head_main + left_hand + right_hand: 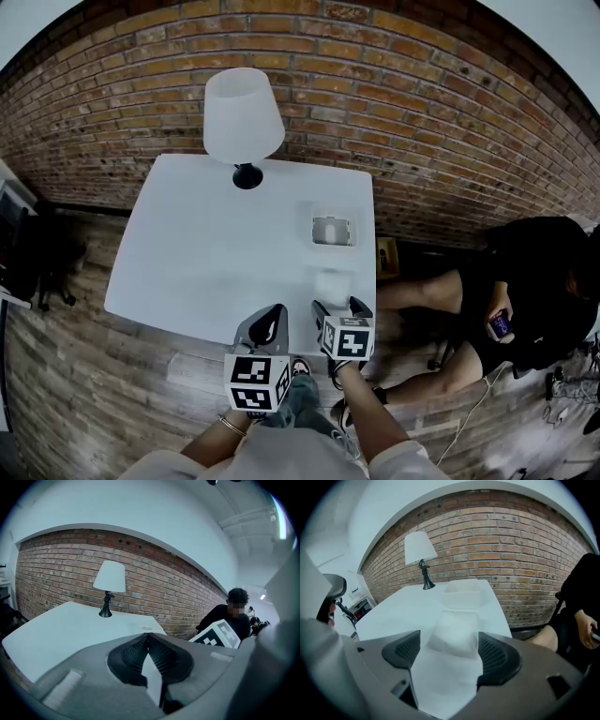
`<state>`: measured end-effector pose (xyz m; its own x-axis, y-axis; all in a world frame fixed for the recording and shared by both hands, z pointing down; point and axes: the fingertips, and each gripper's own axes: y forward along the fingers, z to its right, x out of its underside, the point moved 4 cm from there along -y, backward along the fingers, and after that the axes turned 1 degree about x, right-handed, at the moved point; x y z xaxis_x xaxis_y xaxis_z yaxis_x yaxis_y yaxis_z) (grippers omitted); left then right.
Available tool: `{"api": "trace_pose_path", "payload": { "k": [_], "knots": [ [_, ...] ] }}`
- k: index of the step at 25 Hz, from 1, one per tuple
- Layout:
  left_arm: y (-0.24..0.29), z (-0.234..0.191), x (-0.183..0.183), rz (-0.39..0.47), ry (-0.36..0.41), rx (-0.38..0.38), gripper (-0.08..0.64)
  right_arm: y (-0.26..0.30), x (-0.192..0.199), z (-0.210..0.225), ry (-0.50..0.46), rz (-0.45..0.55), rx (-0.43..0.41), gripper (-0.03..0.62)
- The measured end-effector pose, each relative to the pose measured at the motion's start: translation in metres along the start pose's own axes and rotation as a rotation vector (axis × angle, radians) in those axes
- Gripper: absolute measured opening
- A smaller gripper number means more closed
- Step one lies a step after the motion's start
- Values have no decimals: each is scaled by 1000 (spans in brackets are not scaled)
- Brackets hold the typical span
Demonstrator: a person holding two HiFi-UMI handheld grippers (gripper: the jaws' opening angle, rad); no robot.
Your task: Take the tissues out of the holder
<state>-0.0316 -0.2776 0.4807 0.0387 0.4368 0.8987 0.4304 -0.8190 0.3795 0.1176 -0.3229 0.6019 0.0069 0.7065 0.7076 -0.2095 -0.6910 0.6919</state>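
White tissues (333,286) faint against white table (206,246)

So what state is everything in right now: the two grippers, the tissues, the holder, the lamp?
Left gripper: shut, jaw tips together.
Right gripper: open, with the tissues between its jaws.
Tissues: out of the holder, lying on the table.
Holder: upright on the table just beyond the tissues; contents unclear.
Lamp: standing upright near the table's far edge.
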Motion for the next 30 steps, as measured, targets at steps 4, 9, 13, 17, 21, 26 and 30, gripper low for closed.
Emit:
{"api": "trace_pose_path", "payload": {
  "k": [4,9,13,17,21,26,30],
  "knots": [
    [0,0,-3,5,-2,-5,8,-19,-10,2,14,70,27,371],
    [3,3,-9,21,-6,-1,9,-40,-16,0,21,126,26,365],
    [2,5,-15,37,-4,0,9,-57,-21,-2,35,168,10,331],
    [-3,7,-17,43,-2,-1,8,-80,-26,-7,47,217,2,197],
    [-5,9,-19,45,7,0,9,-96,-33,-9,29,258,-2,138],
    [-5,13,-24,52,16,3,8,-109,-40,-10,13,300,4,54],
    [-3,17,-31,69,20,7,8,-114,-50,-11,-2,329,5,23]
  ]
}}
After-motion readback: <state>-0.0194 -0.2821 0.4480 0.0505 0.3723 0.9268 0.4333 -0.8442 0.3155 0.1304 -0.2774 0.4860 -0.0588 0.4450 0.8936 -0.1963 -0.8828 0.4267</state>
